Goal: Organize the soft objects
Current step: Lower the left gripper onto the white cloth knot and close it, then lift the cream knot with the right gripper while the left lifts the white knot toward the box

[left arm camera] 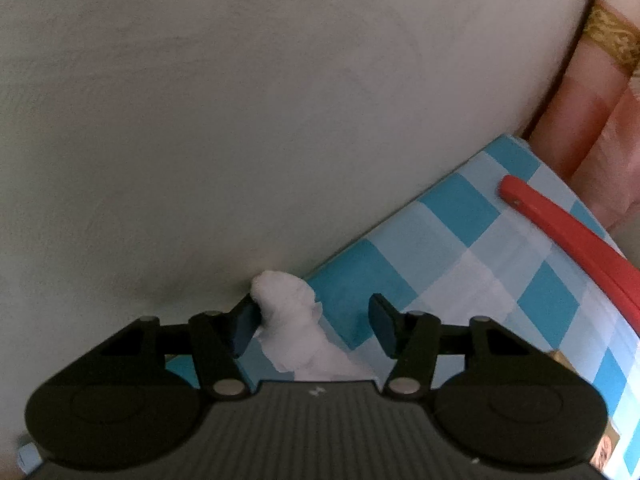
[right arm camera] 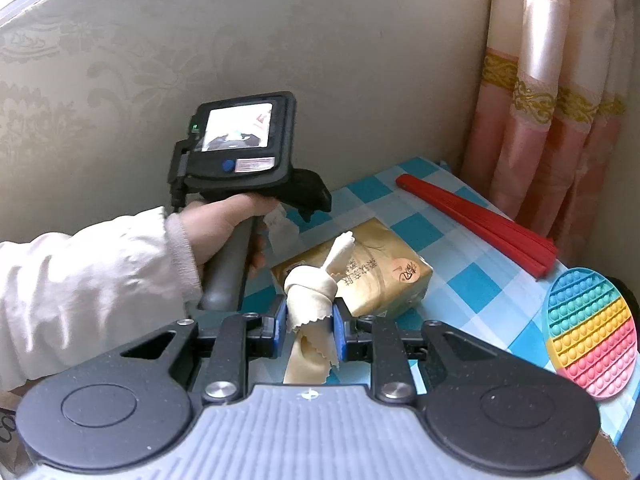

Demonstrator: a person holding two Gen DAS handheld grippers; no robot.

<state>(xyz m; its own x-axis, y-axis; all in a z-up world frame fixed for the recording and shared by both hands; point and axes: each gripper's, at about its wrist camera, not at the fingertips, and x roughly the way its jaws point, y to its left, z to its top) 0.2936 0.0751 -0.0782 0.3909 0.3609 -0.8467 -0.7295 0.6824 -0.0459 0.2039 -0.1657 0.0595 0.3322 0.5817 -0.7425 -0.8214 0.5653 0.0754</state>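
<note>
Checked blue-white tablecloth (right arm camera: 472, 284) by wall; gold tissue pack (right arm camera: 372, 276) at centre. R gripper (right arm camera: 309, 326) clamped on knotted cream cloth (right arm camera: 310, 300) just in front of pack. L gripper (left arm camera: 312, 322) jaws apart, white cloth (left arm camera: 292, 320) touching one finger, behind pack

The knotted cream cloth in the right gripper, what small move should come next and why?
Probably lower the knotted cream cloth toward the checkered tablecloth before releasing. The right gripper is shut on it just below the knot, above the gold tissue pack.

Knotted cream cloth (right arm camera: 310, 304) upright, white cloth (left arm camera: 292, 320) crumpled
</note>
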